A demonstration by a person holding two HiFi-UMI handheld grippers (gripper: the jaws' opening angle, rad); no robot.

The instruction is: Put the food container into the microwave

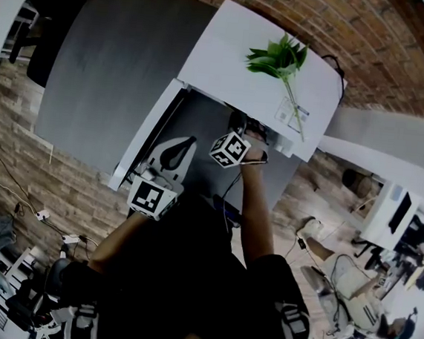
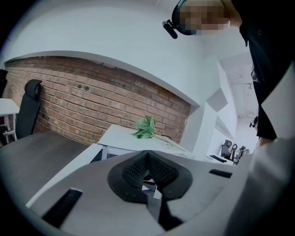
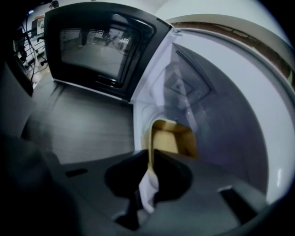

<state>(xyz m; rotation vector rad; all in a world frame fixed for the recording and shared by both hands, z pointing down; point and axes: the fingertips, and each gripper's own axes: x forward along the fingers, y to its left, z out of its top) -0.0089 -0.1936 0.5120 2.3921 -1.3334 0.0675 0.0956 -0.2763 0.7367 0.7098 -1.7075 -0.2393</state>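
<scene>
Right gripper: my right gripper (image 3: pixel 150 161) is clenched on the near wall of the food container (image 3: pixel 174 140), one pad on each side of its thin rim.
Food container: tan and open-topped, it is just inside the mouth of the microwave (image 3: pixel 226 115), close to the cavity's left edge by the hinge.
Contact with floor: my own jaws cover the container's base, so I can't tell whether it rests on the cavity floor or hangs just above it.
Left gripper: my left gripper (image 2: pixel 147 159) is closed on nothing, its pads pressed together. It is well apart from the container and points over the microwave's top.
Door: the door (image 3: pixel 99 46) stands wide open to the left, clear of my reach.
Risk, grip: I hold only one thin wall. I judge the container could tip away from my jaws, or the wall could flex and slide out if I move sharply.
Risk, release: if I let go while the base is off the floor, the container would drop and could land tilted.
Risk, depth: it looks near the mouth. Left there, the closing door could strike it.
Risk, frame: the left wall is close, so a sideways drift could catch the container's corner on it.
Risk, plant: the plant (image 1: pixel 281 60) stands on top of the microwave, and a hard knock to the body could rock it.
</scene>
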